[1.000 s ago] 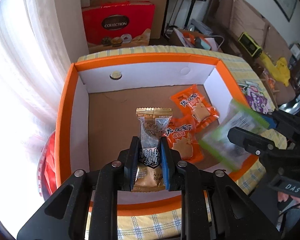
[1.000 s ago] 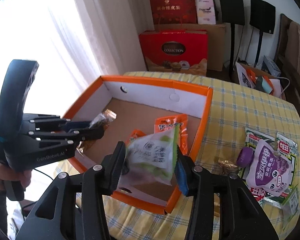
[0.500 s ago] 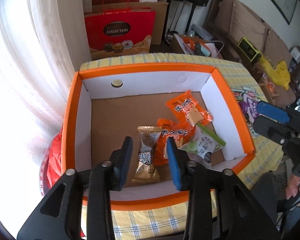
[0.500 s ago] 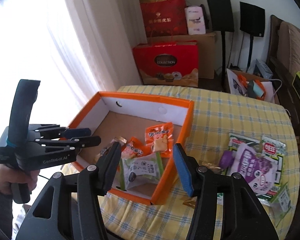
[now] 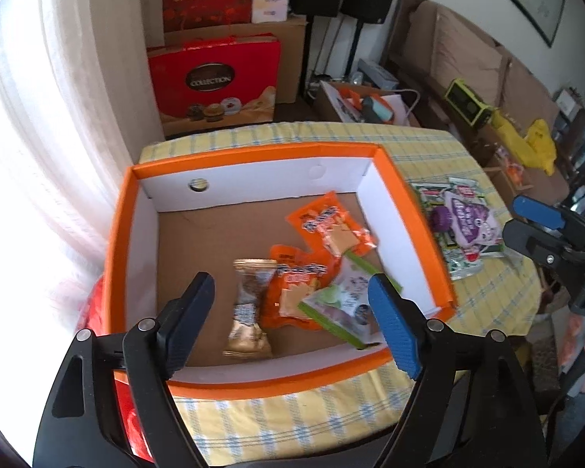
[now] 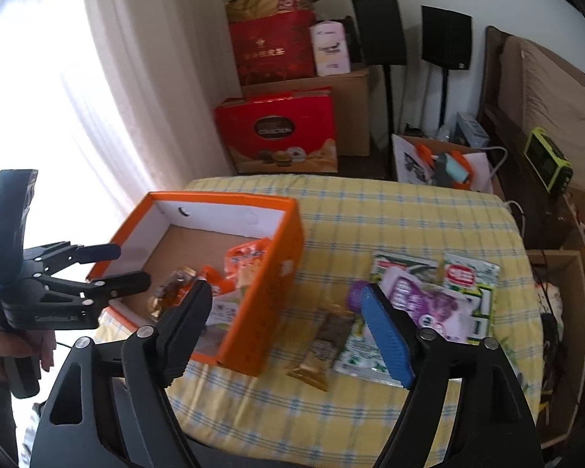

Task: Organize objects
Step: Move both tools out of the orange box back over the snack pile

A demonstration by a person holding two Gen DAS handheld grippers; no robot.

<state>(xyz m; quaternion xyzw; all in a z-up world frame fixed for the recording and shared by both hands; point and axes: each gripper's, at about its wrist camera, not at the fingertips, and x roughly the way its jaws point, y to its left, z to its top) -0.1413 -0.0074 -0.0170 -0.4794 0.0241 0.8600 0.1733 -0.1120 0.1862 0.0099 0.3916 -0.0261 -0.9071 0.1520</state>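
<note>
Hovering with jaws spread wide and empty, the left gripper (image 5: pixel 292 319) hung over the orange box (image 5: pixel 421 230) holding four snack packets, while the equally released right gripper (image 6: pixel 288 331) hung above the gold candy (image 6: pixel 323 347) on the tablecloth (image 6: pixel 390 210).

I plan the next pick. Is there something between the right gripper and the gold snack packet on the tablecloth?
Nothing visible stands between them. The right gripper is open above the gold snack packet, which lies flat beside the orange box, partly over a green-and-white packet.
</note>
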